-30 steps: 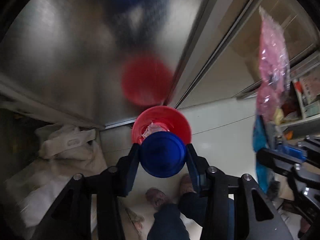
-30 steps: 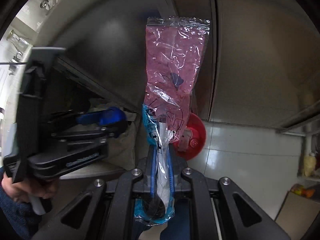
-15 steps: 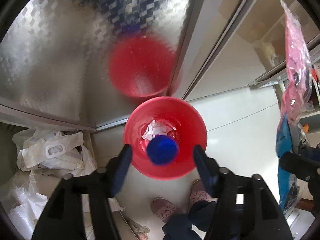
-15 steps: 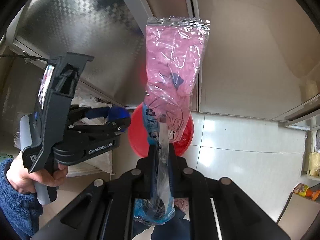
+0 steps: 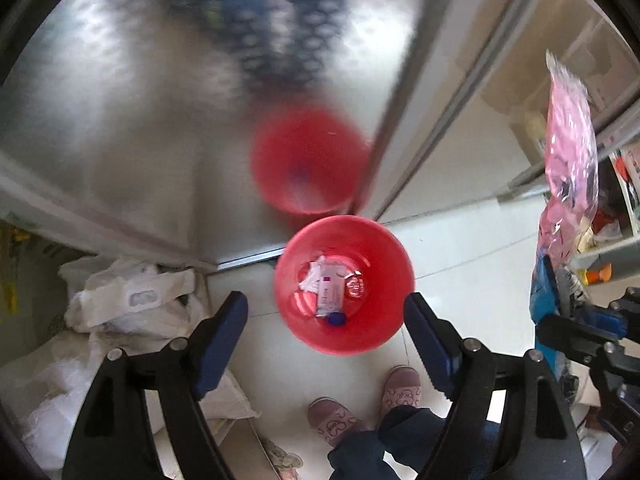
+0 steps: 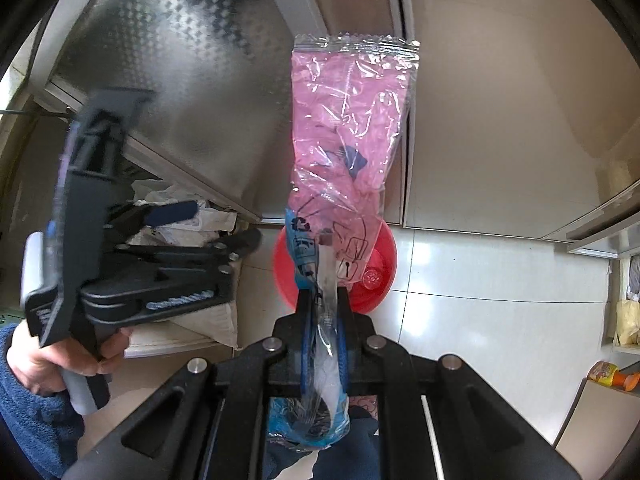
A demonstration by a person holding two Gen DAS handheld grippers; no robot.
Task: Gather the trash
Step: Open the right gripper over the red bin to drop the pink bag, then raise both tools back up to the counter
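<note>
A red bin [image 5: 376, 320] stands on the white tile floor below my left gripper [image 5: 326, 312], which is open and empty above it. Inside the bin lie a white wrapper [image 5: 329, 288], a clear bottle [image 5: 356, 286] and a blue cap [image 5: 336, 319]. My right gripper [image 6: 323, 300] is shut on a pink and blue plastic wrapper [image 6: 348, 132] that stands up from the jaws. That wrapper also shows at the right edge of the left wrist view [image 5: 570, 152]. The bin shows behind it in the right wrist view [image 6: 380, 276].
A steel cabinet door [image 5: 140, 100] reflects the bin. White plastic bags [image 5: 132, 300] lie left of the bin. My shoes [image 5: 400, 388] stand just in front of it. Shelves with packets [image 6: 624, 320] are at the right. The left gripper body [image 6: 132, 276] fills the left of the right wrist view.
My left gripper opened and the blue cap dropped into the red bin. The right gripper kept hold of the wrapper and shifted toward the bin.
</note>
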